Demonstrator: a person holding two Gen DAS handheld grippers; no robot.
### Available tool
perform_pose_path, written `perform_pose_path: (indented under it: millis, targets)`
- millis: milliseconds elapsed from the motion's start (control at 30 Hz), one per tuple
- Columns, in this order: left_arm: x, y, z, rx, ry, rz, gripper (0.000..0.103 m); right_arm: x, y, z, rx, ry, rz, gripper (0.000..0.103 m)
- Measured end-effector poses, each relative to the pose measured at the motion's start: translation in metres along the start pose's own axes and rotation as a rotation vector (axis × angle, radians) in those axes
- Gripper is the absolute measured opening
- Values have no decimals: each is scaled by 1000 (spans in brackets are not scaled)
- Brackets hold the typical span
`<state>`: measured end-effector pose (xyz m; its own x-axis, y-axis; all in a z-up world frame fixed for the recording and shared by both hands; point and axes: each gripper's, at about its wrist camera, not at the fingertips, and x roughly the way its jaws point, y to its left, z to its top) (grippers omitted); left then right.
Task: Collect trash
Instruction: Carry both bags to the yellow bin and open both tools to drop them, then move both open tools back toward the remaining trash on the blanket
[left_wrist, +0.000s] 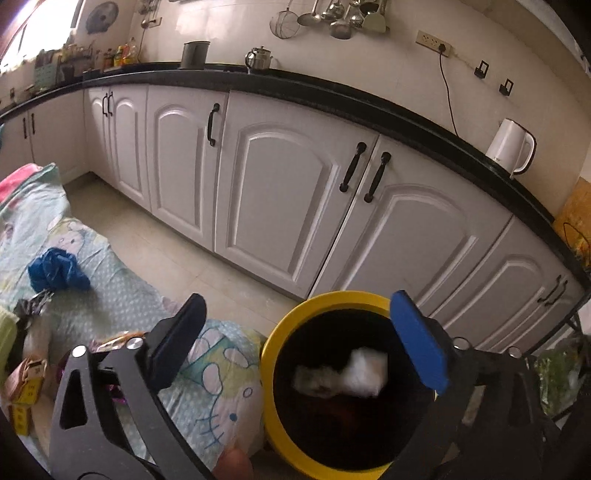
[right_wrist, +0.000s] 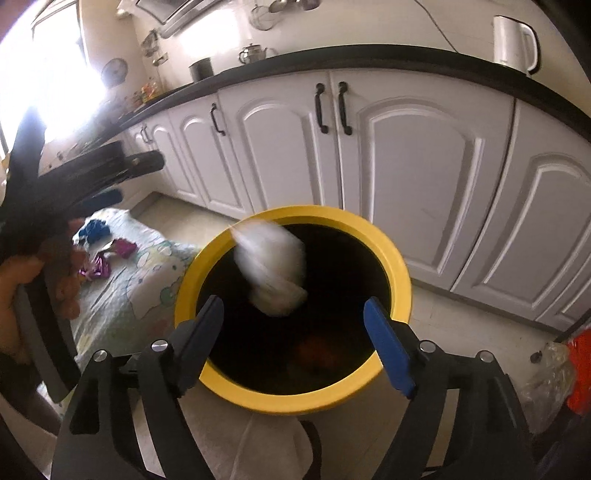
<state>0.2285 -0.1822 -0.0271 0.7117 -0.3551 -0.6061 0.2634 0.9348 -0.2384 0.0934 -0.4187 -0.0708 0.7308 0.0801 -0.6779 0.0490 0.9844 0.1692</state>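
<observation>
A yellow-rimmed bin (left_wrist: 271, 350) with a dark inside stands on the floor by the cabinets; it also shows in the right wrist view (right_wrist: 400, 273). My right gripper (right_wrist: 293, 317) is open above the bin's mouth. A blurred white crumpled paper (right_wrist: 273, 267) is in the air over the opening, free of my fingers. My left gripper (left_wrist: 295, 321) is open and empty at the bin's left side; white paper (left_wrist: 364, 373) lies inside the bin. Blue crumpled trash (left_wrist: 55, 269), (right_wrist: 94, 230) and purple wrappers (right_wrist: 96, 271) lie on the patterned cloth (left_wrist: 122, 295).
White cabinets (left_wrist: 280, 199) under a black counter run behind the bin. A white kettle (left_wrist: 511, 147) stands on the counter. A clear plastic bag (right_wrist: 546, 380) and something red lie at the right. Small boxes (left_wrist: 26, 387) sit at the cloth's left edge.
</observation>
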Motion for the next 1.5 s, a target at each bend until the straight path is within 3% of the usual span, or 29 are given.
perform_pose_path:
  millis: [333, 633, 1500]
  targets:
    - [-46, 19, -8, -10, -59, 50, 92, -17, 8, 6, -16, -86, 21, 80]
    - [-96, 42, -13, -31, -147, 107, 92, -35, 34, 8, -83, -146, 91, 81]
    - [-167, 133, -33, -166, -224, 297, 92, -41, 139, 1, -283, -139, 296, 82]
